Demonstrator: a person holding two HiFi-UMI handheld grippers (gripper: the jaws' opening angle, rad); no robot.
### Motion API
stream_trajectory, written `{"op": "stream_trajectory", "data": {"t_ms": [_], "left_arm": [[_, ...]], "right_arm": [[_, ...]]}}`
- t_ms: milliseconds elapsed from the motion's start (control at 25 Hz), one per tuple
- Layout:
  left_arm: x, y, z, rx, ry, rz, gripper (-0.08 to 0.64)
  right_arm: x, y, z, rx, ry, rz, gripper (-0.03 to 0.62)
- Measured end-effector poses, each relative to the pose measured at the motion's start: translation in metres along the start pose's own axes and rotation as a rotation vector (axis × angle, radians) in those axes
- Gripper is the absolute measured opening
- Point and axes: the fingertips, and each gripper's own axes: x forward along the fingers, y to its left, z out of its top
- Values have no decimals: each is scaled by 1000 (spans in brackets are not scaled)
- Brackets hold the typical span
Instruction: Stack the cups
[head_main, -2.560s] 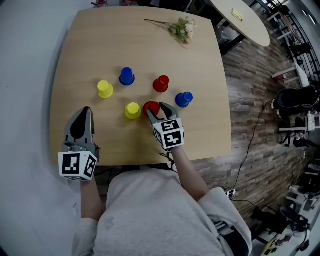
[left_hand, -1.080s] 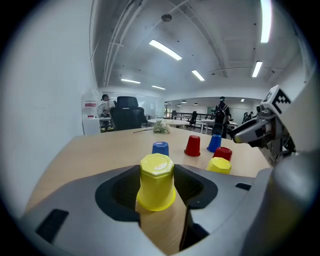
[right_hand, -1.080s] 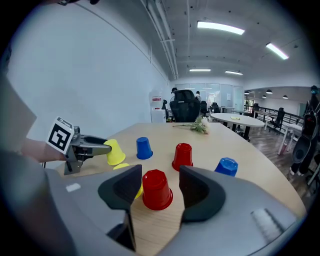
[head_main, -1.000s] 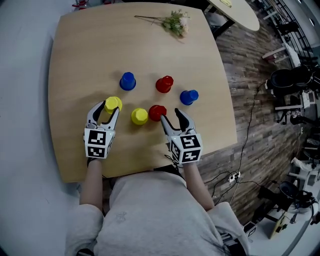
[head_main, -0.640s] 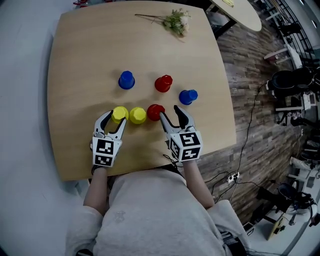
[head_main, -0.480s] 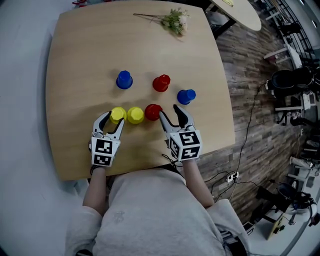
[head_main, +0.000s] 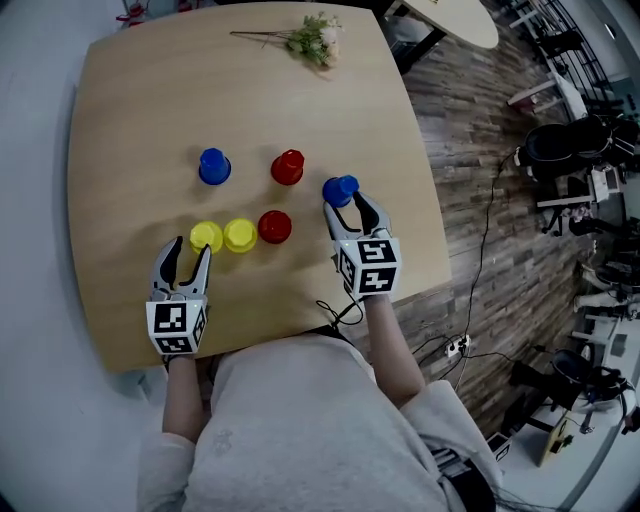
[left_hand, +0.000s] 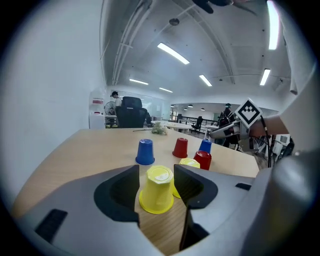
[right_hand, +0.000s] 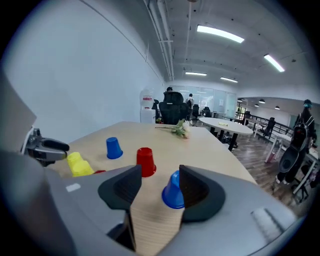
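Both claws gape unclenched: the right gripper (right_hand: 157, 182) straddles an upturned blue plastic cup (right_hand: 173, 192), upright and close against its right jaw (contact unclear), right of the upturned red plastic cup (head_main: 274, 226), while the left gripper (head_main: 191, 248) waits empty just short of an upturned yellow plastic cup (left_hand: 157, 190) left of that red cup.

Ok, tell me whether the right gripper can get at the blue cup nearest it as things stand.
Probably yes. The right gripper is open, the blue cup stands upside down between its jaws, close to the right one, and nothing blocks it.
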Motion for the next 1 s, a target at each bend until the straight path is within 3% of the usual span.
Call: {"op": "stream_trajectory", "data": {"t_ms": [240, 480, 760, 1000], "left_arm": [[-25, 14, 15, -42, -56, 112, 203], [-44, 21, 13, -72, -63, 185, 124], [-47, 27, 12, -70, -59, 201, 56], [-43, 33, 16, -55, -70, 175, 23]], "right_arm": [[29, -42, -28, 46, 102, -39, 252], [46, -47, -45, 109, 145, -39, 248], [41, -40, -32, 94, 107, -36, 219], [16, 0, 4, 35, 19, 36, 218]]}}
